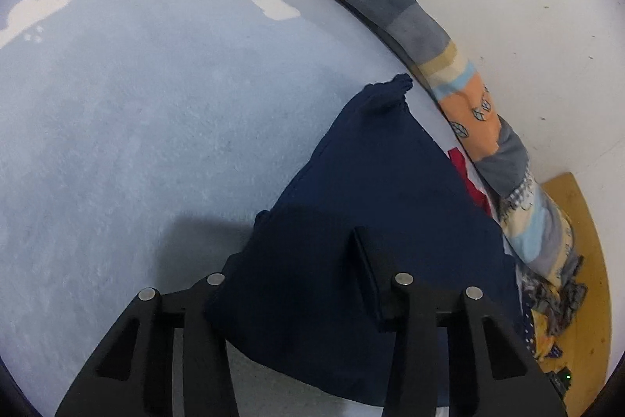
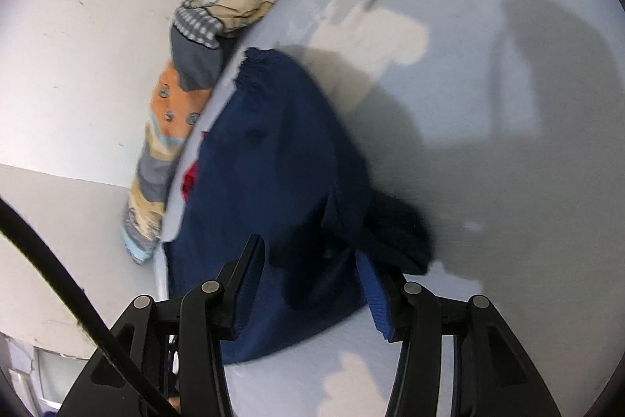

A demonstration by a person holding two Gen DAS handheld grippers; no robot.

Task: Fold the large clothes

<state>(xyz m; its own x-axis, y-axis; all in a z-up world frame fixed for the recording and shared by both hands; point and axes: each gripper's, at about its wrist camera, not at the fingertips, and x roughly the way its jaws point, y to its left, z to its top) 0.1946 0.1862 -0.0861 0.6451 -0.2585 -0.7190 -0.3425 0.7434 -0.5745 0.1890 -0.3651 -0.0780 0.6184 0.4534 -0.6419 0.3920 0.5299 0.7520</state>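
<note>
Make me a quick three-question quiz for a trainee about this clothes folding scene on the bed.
1. True or false: the navy garment lies on a light blue sheet printed with white clouds.
2. What peeks out at the garment's edge beside the striped blanket? A) red cloth B) green towel C) yellow sock
3. Fill in: the fingers of the right gripper stand ____, with the garment between them.

Key: 1 true; 2 A; 3 apart.
</note>
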